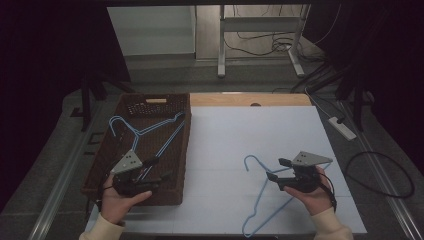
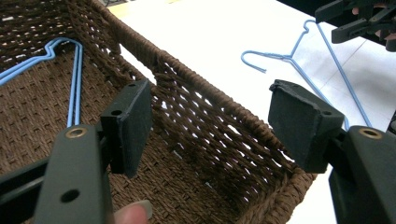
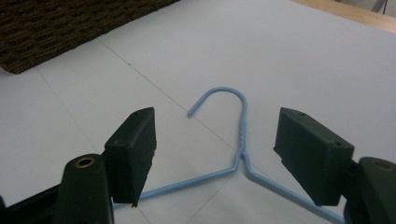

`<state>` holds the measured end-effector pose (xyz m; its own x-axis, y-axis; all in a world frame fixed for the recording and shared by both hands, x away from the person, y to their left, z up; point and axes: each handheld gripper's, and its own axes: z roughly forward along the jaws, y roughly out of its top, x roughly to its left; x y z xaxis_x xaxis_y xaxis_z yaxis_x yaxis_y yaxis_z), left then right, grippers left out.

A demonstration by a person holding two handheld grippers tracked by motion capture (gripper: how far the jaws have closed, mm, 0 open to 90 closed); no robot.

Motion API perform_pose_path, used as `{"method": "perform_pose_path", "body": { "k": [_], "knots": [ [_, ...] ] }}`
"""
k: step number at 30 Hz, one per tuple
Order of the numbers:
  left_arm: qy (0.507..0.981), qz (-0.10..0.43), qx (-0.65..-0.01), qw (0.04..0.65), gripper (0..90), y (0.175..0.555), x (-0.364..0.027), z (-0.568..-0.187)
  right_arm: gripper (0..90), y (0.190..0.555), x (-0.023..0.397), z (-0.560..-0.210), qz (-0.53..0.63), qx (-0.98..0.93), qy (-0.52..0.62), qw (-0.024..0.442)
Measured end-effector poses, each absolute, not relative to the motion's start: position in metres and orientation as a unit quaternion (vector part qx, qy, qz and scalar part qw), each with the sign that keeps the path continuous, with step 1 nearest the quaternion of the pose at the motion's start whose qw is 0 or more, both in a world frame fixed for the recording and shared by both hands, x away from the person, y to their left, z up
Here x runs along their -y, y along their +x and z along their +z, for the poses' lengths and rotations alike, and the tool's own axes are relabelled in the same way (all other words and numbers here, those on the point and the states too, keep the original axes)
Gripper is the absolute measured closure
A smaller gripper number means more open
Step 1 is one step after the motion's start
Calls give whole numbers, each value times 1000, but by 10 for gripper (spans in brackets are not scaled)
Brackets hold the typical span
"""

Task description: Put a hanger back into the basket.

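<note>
Wire hanger (image 1: pixel 265 197), pale blue and thin, is lying flat on the white tabletop (image 1: pixel 240 150) at lower right of the high view. The right gripper (image 1: pixel 278 170) is hovering above it, jaws open and empty. The right gripper view is revealing its twisted neck. The left gripper (image 1: pixel 159 167), jaws also standing apart, is hanging over the brown woven basket (image 1: pixel 107 150) with more blue hangers (image 1: pixel 145 131).

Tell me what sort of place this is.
Probably a lab or recording workspace, not a home: a white-topped table on a bare grey floor, loose cables and a power strip beside it, and dark curtains at the sides. A wicker basket sits on the table.
</note>
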<state>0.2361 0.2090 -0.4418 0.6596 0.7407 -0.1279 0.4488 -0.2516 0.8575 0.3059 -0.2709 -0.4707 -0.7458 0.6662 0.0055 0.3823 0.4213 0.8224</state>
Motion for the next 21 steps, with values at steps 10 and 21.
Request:
{"method": "perform_pose_path", "body": {
  "k": [10,21],
  "knots": [
    [780,147,-381,475,313,238,-210,-444,305,311,270,-463,399,-833,352,155],
    [780,150,-379,474,312,235,-210,-441,307,334,250,-458,297,-873,362,138]
  ]
}}
